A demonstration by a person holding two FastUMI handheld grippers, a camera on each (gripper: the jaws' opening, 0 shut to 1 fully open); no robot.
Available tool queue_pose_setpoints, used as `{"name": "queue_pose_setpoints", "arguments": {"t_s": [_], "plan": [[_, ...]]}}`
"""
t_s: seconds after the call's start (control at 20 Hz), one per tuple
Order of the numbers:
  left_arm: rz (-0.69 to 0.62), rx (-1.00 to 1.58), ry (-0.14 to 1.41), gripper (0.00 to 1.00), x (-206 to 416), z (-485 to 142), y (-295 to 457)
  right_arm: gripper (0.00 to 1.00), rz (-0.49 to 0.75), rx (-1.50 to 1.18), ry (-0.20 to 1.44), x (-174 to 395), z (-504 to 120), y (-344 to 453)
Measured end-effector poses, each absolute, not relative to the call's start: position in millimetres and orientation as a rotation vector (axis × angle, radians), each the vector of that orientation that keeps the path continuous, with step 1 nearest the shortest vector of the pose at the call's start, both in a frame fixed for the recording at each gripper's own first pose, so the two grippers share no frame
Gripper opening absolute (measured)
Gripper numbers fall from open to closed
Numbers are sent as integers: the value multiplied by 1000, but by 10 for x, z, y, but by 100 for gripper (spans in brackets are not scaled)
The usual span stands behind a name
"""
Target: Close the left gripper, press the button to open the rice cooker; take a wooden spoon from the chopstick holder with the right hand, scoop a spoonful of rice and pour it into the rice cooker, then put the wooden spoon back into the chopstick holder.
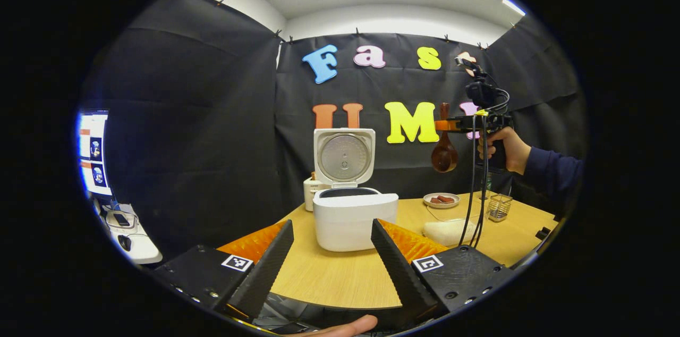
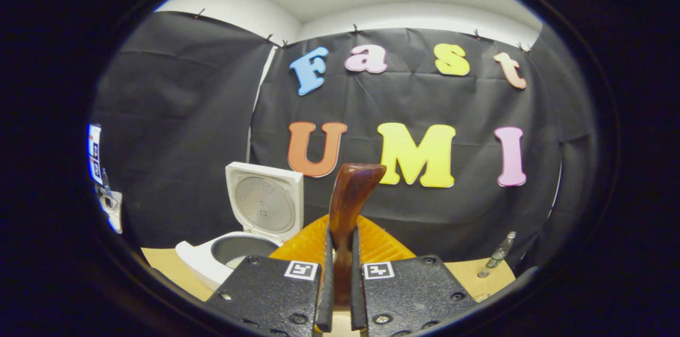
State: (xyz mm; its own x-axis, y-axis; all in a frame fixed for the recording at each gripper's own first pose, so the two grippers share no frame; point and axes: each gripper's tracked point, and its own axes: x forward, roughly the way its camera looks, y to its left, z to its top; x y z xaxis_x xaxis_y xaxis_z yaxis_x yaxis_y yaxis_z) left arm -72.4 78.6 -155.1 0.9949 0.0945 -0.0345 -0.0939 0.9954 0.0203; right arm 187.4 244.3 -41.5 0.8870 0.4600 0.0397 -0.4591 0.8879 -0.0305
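Observation:
The white rice cooker (image 1: 355, 217) stands on the wooden table (image 1: 340, 278) with its lid up, dark pot showing. My left gripper (image 1: 332, 262) hangs open in front of it, fingers spread wide, nothing held. In the left gripper view, my right gripper (image 1: 449, 125) is held high to the right by a hand, shut on the dark wooden spoon (image 1: 444, 153), bowl hanging down. In the right gripper view the spoon's handle (image 2: 348, 204) rises between the shut fingers (image 2: 325, 294), with the open cooker (image 2: 249, 230) low at the left. A wire chopstick holder (image 1: 499, 207) sits at the table's right.
A small plate (image 1: 441, 200) with reddish food lies behind a white bag of rice (image 1: 449, 230). A white jar (image 1: 312, 192) stands behind the cooker. Cables (image 1: 474, 188) dangle from the right gripper. A screen (image 1: 94, 151) glows at far left. A bottle (image 2: 496, 257) lies at the table's right.

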Motion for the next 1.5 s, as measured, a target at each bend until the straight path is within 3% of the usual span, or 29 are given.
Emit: {"name": "queue_pose_setpoints", "arguments": {"t_s": [0.45, 0.8, 1.25, 1.5], "plan": [[75, 26, 27, 96, -298, -1494, 364, 18, 271, 35, 5, 2356, -803, 852], [117, -36, -46, 97, 73, -1084, 433, 18, 179, -38, 8, 2586, -1235, 32], [133, -24, -64, 94, 621, -728, 418, 20, 95, -35, 39, 2540, -1764, -319], [130, 43, -74, 94, 1059, -624, 199, 21, 125, 17, 106, 2632, -2028, -370]]}}
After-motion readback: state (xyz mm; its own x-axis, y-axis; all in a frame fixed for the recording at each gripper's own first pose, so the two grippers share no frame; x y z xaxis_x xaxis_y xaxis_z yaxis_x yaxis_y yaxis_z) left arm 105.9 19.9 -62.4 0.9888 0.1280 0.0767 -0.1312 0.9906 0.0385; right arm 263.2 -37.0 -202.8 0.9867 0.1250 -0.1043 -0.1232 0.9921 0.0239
